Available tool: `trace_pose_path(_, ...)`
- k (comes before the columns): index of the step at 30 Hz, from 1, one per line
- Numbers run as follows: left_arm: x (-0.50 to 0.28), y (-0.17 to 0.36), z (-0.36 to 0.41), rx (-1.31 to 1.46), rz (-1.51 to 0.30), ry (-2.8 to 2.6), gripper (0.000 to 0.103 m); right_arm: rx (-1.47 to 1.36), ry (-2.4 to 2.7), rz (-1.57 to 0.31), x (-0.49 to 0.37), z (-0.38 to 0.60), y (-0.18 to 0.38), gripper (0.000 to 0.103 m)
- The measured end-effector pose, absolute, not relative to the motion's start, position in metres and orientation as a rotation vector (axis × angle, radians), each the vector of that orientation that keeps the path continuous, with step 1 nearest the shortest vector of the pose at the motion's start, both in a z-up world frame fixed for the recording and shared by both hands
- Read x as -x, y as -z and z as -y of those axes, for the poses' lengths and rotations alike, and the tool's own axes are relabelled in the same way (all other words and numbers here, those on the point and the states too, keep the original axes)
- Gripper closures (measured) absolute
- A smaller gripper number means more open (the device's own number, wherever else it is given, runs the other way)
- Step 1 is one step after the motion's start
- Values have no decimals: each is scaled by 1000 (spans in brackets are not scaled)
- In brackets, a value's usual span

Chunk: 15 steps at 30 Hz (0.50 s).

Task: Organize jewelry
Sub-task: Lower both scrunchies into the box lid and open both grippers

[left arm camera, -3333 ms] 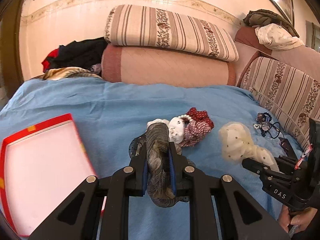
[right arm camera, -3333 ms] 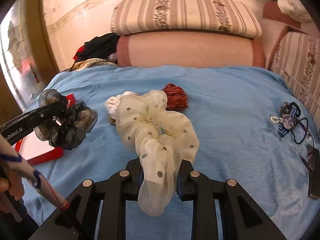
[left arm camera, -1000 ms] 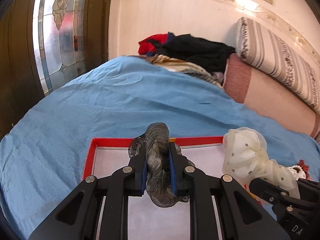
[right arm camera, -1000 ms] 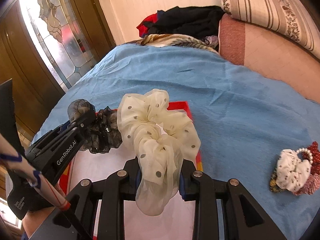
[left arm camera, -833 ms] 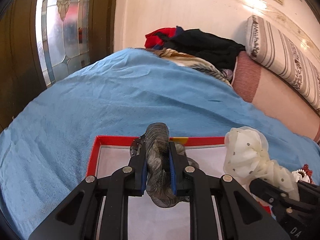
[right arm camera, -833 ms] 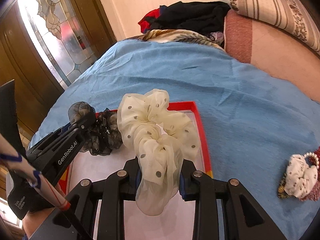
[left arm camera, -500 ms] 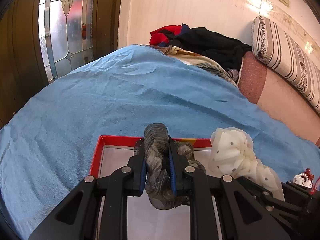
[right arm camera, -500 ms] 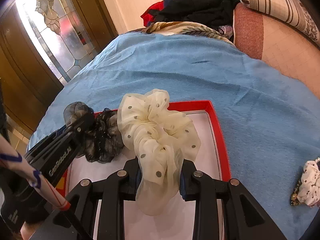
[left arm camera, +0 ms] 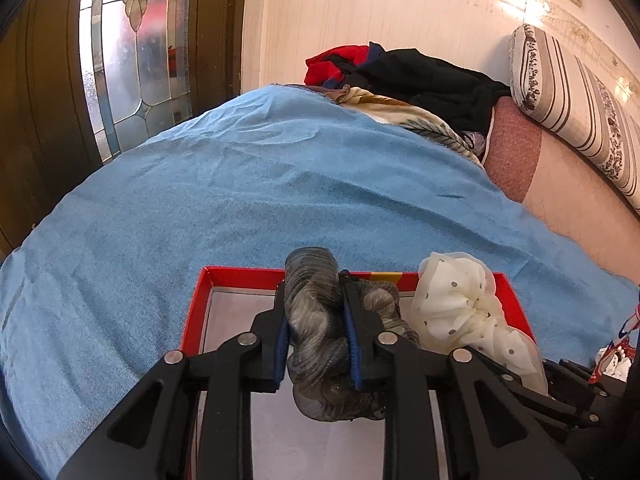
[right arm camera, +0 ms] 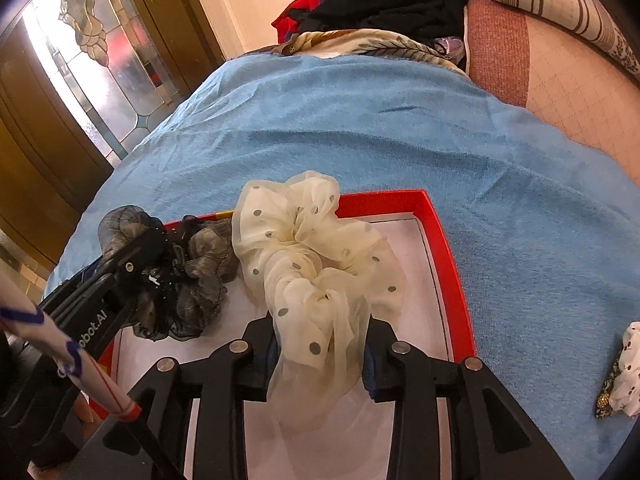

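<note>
Both task pieces are hair scrunchies of gathered sheer fabric, so I judge them very light, soft and springy, not fragile, inclined to puff out when let go and to cling or snag on a pad rather than slide; the sensible hold is across one bunched section of the ring, pinching several folds at once, since a single loose frill would slip free. The dark grey-brown gauzy scrunchie [left arm camera: 320, 336] sits between the blue-padded jaws of the left gripper [left arm camera: 316, 320], above the white floor of the shallow red-rimmed tray [right arm camera: 452, 256] that lies on the blue bedspread [left arm camera: 240, 184]. These jaws stand narrow and have just been opening; the fabric fills the gap and touches both pads, so it reads as loosely held, its lower folds drooping toward the tray floor. The cream sheer scrunchie with grey polka dots [right arm camera: 316, 264] lies between the jaws of the right gripper [right arm camera: 320, 354], most of its ring spread forward over the tray floor just beside the dark one. These jaws have just been opening too; daylight shows beside the fabric at the right pad, so the pinch looks released. Another pale scrunchie [right arm camera: 628, 372] lies well apart on the bedspread.
</note>
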<state>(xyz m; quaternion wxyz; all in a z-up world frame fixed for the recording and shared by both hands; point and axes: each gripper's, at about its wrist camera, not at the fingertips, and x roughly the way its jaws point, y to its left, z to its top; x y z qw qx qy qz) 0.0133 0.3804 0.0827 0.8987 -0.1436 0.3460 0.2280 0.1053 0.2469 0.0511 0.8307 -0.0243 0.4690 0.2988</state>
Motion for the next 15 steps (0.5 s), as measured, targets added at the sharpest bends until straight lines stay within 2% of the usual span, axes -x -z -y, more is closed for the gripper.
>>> trace_pose_path(3, -15, -82, -380, 298, -724, -471, 74, 55, -627, -993, -106, -248, -50, 65)
trace_pose_path(5, -15, -82, -380, 298, -724, -473, 63, 55, -626, -994, -107, -248, -49, 55)
trace_pose_path(7, -14, -82, -380, 299, -722, -475, 60, 54, -626, -993, -107, -247, -49, 47)
trace_pose_path(10, -13, -83, -381, 304, -719, -477, 47, 43, -637, -998, -106, -245, -50, 34)
trace_pose_path(11, -12, -83, -381, 303, -717, -481, 44, 39, -638, -996, -106, -245, -51, 32)
trace_pose_path(15, -11, -86, -383, 314, -715, -478, 41, 16, -649, -1002, -102, -240, -54, 32)
